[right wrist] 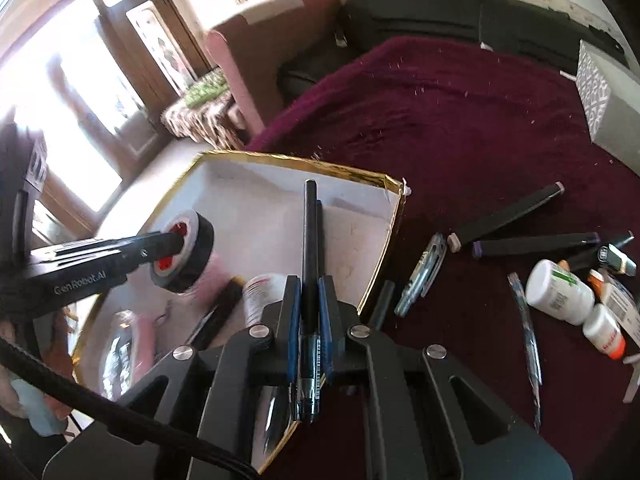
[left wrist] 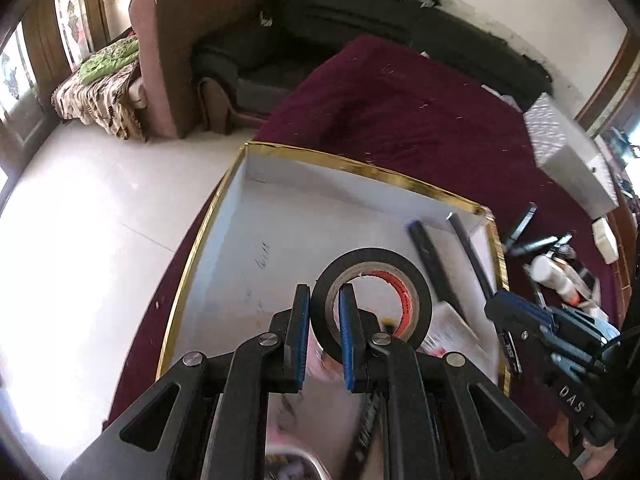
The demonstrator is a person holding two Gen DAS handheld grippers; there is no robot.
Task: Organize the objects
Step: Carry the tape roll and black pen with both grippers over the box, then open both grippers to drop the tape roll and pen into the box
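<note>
Strong daylight pours through the tall wooden-framed glass doors [right wrist: 92, 92], blowing out the pale tiled floor [left wrist: 80, 240] just beside them. The shallow white gold-rimmed cardboard box [right wrist: 394, 216], farther from the doors, is evenly lit, though things inside it smear, probably from motion. Fisheye bending darkens every corner.

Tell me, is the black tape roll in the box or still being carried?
Carried: the left tongs pinch the black tape roll's wall, holding it above the gold-rimmed box.
</note>
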